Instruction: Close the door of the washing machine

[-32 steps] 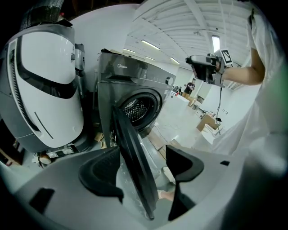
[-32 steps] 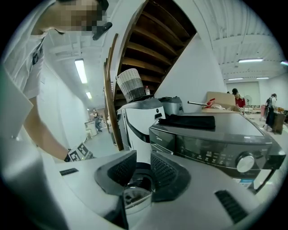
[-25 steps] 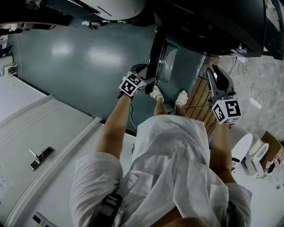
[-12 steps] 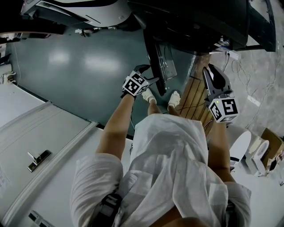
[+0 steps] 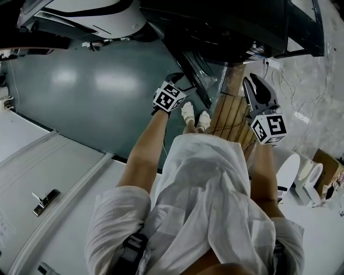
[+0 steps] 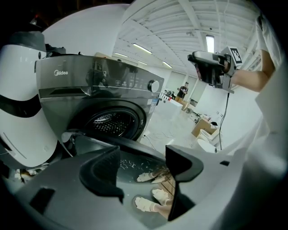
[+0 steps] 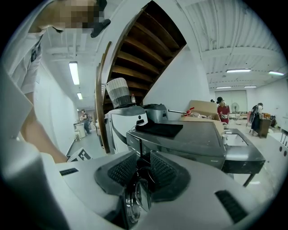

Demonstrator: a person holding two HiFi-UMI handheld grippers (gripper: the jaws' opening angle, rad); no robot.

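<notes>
The dark washing machine (image 5: 231, 27) stands at the top of the head view, its round glass door (image 5: 196, 72) swung partway towards the front. My left gripper (image 5: 183, 86) is at the door's outer edge. In the left gripper view its jaws (image 6: 141, 177) stand open, with the door glass (image 6: 135, 159) just beyond them and the drum opening (image 6: 110, 123) behind. My right gripper (image 5: 253, 88) hangs apart to the right of the machine, fingers together with nothing held. Past its jaws (image 7: 141, 168) I see the machine's top (image 7: 189, 139) and the door (image 7: 135, 204) below.
A white appliance (image 5: 102, 13) stands left of the washer. A wooden slatted panel (image 5: 231, 115) lies by the person's feet (image 5: 194, 115). A white cabinet with a latch (image 5: 45, 198) fills the lower left. Cables (image 5: 301, 115) and white fixtures (image 5: 293, 172) are at the right.
The door has swung closer to the machine's front, with my left gripper following it up and right. The person's feet stepped forward. The right gripper barely shifted.
</notes>
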